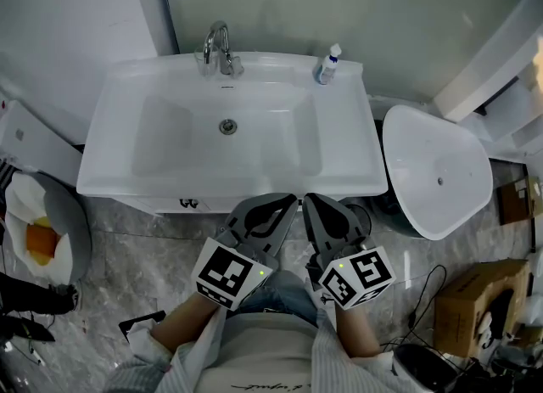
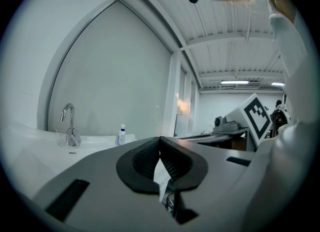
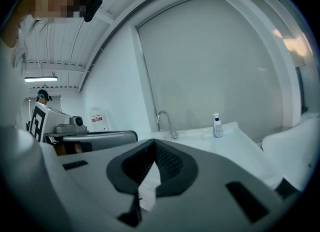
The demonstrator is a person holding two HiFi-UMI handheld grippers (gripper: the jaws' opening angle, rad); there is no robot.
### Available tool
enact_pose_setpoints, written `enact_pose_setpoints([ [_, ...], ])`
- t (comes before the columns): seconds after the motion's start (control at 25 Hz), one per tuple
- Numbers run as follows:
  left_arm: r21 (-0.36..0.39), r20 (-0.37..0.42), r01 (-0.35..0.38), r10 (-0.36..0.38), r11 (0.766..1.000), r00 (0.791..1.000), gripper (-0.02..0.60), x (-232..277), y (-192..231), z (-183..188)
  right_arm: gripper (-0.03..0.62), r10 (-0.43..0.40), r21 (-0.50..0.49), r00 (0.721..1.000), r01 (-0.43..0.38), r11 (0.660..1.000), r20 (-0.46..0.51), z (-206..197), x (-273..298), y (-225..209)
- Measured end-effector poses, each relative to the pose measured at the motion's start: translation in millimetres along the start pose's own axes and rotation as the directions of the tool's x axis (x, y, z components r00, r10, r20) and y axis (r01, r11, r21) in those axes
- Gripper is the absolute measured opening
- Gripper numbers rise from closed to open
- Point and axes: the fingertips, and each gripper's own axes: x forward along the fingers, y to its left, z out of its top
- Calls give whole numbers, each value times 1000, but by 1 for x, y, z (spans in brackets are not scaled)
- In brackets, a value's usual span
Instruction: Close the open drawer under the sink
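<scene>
1. Head view: only a thin white edge of the drawer [image 1: 161, 205] shows, under the front rim of the sink [image 1: 127, 86]. The left gripper [image 1: 284, 203] and right gripper [image 1: 312, 199] are side by side near that rim.
2. Left gripper view: the left gripper's [image 2: 160, 140] jaws meet at the tips, empty. The tap [image 2: 67, 121] and bottle [image 2: 121, 135] stand beyond.
3. Right gripper view: the right gripper's [image 3: 154, 142] jaws are likewise closed and empty. It shows the sink top, not the drawer.
</scene>
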Motion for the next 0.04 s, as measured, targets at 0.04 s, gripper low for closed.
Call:
enact_pose_setpoints([
  [0.04,-2,0,-2,2,1000,1000,15,-1,0,-1,9,-1,1,1000,1,1000,0,-1,0,0],
])
